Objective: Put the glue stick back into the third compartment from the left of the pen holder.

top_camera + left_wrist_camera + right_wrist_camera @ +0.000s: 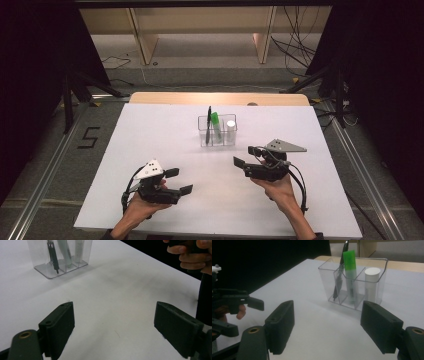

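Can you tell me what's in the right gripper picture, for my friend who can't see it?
A clear plastic holder with three compartments stands on a white table, holding a black pen, a green-capped marker and a white tube, one in each. In front, the right gripper has its two black jaws wide apart, holding nothing. The left gripper shows at the left edge.

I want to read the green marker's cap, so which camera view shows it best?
The right gripper view: the green marker stands close and whole in the clear holder. The high view shows it small; the left gripper view cuts its top off.
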The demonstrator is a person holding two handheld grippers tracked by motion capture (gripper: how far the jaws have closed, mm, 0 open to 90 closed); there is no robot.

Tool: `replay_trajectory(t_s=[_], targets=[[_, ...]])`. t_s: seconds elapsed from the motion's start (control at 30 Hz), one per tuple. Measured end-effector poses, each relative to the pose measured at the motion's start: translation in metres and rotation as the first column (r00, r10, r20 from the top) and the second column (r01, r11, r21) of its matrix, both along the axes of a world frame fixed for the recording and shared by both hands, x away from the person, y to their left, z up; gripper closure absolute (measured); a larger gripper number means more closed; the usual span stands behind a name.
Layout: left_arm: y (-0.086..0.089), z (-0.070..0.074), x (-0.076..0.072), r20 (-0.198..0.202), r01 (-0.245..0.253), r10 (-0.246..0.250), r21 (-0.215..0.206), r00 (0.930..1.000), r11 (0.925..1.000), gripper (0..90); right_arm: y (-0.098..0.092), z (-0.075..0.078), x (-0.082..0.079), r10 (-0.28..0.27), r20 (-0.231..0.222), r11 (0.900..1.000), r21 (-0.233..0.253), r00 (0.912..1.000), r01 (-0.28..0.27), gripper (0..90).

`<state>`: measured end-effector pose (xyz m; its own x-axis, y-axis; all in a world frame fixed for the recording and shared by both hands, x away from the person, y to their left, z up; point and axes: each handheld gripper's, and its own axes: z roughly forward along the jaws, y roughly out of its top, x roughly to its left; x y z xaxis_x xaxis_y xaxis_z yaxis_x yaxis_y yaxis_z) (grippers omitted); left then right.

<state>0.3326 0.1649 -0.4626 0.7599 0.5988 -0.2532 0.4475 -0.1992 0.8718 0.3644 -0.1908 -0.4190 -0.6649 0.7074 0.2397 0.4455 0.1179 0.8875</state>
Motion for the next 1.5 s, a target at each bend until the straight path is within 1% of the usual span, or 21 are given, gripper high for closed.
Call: replay_trajectory(t_s=[0.07,0.1,0.17,0.27,0.3,0.33,0.43,0.53,0.67,0.8,0.93,1.1,1.4,1.5], targets=[[0.0,0.0,0.0,-0.004,-0.001,0.001,-0.001,1.0,1.0,16.4,-0.001,-0.001,-0.002,0.0,0.004,1.0,-0.002,1.0,0.0,27.4],[-0.001,-0.001,0.0,-0.006,-0.001,0.001,0.0,1.0,1.0,16.3,-0.006,-0.003,-0.005,-0.002,0.009,1.0,0.001,1.0,0.002,27.0],[-0.001,-0.001,0.0,-0.006,0.001,-0.001,0.0,1.0,1.0,16.4,-0.01,-0.004,-0.009,-0.003,0.009,1.0,0.013,1.0,0.003,26.9],[-0.001,-0.001,0.0,-0.004,0.003,-0.003,0.003,1.0,1.0,16.4,-0.014,-0.006,-0.013,-0.006,0.02,1.0,0.013,0.9998,0.005,26.9],[-0.001,0.0,0.0,-0.003,0.006,-0.006,0.004,1.0,1.0,16.4,-0.016,-0.008,-0.017,-0.007,0.023,1.0,0.015,0.9997,0.007,26.9],[-0.001,0.0,0.0,-0.001,0.007,-0.007,0.003,1.0,1.0,16.3,-0.017,-0.009,-0.018,-0.008,0.02,1.0,0.015,0.9998,0.008,26.9],[0.0,-0.001,-0.001,-0.001,0.009,-0.009,0.006,1.0,0.9999,16.4,-0.019,-0.012,-0.022,-0.009,0.027,1.0,0.007,0.9996,0.009,26.7],[0.0,-0.001,-0.002,-0.001,0.009,-0.009,0.002,1.0,1.0,16.4,-0.02,-0.013,-0.026,-0.008,0.022,1.0,0.01,0.9997,0.007,26.4],[0.001,-0.001,-0.002,0.003,0.012,-0.012,0.003,0.9999,0.9999,16.4,-0.021,-0.015,-0.032,-0.006,0.034,1.0,0.0,0.9994,0.006,26.1],[0.0,-0.001,-0.003,0.002,0.016,-0.016,0.002,0.9999,0.9999,16.4,-0.021,-0.017,-0.036,-0.004,0.041,1.0,-0.001,0.9992,0.004,25.9],[0.0,0.0,-0.004,0.005,0.021,-0.021,0.007,0.9998,0.9998,16.4,-0.02,-0.023,-0.042,0.001,0.046,1.0,-0.012,0.999,-0.001,25.7],[0.0,0.0,-0.004,0.005,0.025,-0.025,0.009,0.9997,0.9996,16.3,-0.021,-0.026,-0.047,0.005,0.052,1.0,-0.018,0.9987,-0.004,25.6],[-0.001,0.0,-0.005,0.006,0.033,-0.033,0.01,0.9994,0.9994,16.3,-0.026,-0.03,-0.055,-0.007,0.073,1.0,-0.023,0.9973,0.009,25.1],[-0.001,0.0,-0.006,0.005,0.037,-0.037,0.009,0.9993,0.9993,16.4,-0.029,-0.033,-0.057,-0.016,0.083,0.999,-0.036,0.9964,0.019,25.1]])
